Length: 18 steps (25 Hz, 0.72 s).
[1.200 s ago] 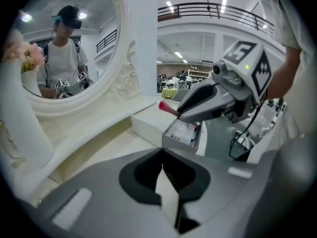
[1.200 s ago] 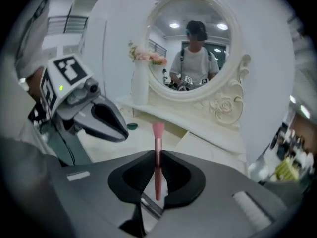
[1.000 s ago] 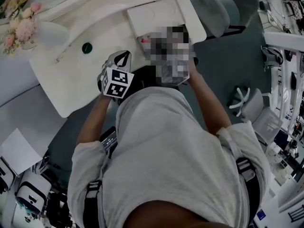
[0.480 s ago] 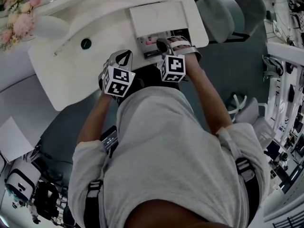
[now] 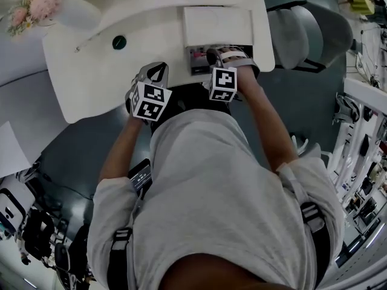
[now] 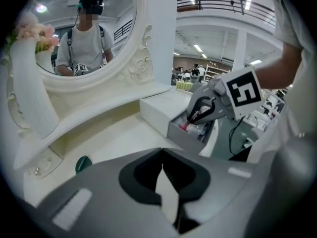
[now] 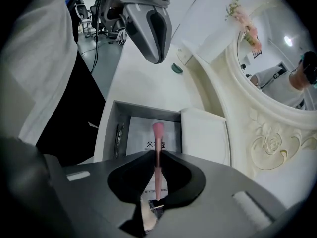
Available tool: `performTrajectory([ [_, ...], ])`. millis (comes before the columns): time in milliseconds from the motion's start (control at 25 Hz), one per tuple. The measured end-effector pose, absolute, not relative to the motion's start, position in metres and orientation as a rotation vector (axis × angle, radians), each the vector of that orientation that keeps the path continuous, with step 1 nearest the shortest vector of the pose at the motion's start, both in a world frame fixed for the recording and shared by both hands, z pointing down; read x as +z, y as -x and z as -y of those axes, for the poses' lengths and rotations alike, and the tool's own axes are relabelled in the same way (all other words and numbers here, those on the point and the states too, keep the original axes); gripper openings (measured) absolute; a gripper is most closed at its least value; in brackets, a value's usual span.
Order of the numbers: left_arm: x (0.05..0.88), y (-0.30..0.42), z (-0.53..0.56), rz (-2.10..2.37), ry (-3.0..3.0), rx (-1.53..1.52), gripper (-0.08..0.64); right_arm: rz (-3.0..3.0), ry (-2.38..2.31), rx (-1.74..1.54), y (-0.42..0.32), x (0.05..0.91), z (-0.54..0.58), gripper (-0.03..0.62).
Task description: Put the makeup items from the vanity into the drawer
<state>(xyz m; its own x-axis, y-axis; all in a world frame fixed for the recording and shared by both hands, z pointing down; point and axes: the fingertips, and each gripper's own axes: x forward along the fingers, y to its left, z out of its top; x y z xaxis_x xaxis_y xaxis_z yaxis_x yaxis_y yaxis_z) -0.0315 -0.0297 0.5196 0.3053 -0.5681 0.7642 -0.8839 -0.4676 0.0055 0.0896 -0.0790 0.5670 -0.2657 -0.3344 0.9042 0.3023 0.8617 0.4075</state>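
Note:
My right gripper (image 7: 157, 168) is shut on a slim pink makeup brush (image 7: 158, 150). The brush head points out over the open drawer (image 7: 118, 119) of the white vanity (image 5: 91, 77). From the head view, the right gripper (image 5: 213, 57) hangs just above the drawer (image 5: 199, 65) at the vanity's front edge. A printed sheet (image 7: 142, 139) lies on the drawer floor. My left gripper (image 6: 162, 168) is shut with nothing in it and hovers over the tabletop, left of the drawer (image 6: 184, 135). A small round dark green item (image 5: 119, 41) sits on the vanity further left.
A white box (image 5: 217, 26) stands on the vanity right behind the drawer. A white vase of pink flowers (image 5: 45, 5) is at the far left and an oval mirror (image 6: 84, 33) at the back. A grey chair (image 5: 305, 29) stands to the right.
The right gripper, masked by a mosaic patch a second ago, now shows over the open drawer with the brush. The left gripper has kept its place. The head camera has shifted.

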Motion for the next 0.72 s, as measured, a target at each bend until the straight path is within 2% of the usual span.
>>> performTrajectory([
  [360, 0.525, 0.049, 0.031, 1.279, -2.151, 1.021, 0.003, 1.733, -0.029, -0.559, -0.084, 0.581, 0.077, 0.048],
  [560, 0.53, 0.072, 0.035, 1.287, -2.129, 1.045, 0.003, 1.779, -0.057, -0.492, -0.087, 0.58, 0.072, 0.147],
  [680, 0.531, 0.1, 0.042, 1.317, -2.107, 1.093, 0.003, 1.845, -0.157, -0.438, -0.085, 0.565, 0.075, 0.136],
  [720, 0.531, 0.11, 0.044, 1.329, -2.1, 1.112, 0.003, 1.878, -0.211, -0.406, -0.084, 0.559, 0.077, 0.112],
])
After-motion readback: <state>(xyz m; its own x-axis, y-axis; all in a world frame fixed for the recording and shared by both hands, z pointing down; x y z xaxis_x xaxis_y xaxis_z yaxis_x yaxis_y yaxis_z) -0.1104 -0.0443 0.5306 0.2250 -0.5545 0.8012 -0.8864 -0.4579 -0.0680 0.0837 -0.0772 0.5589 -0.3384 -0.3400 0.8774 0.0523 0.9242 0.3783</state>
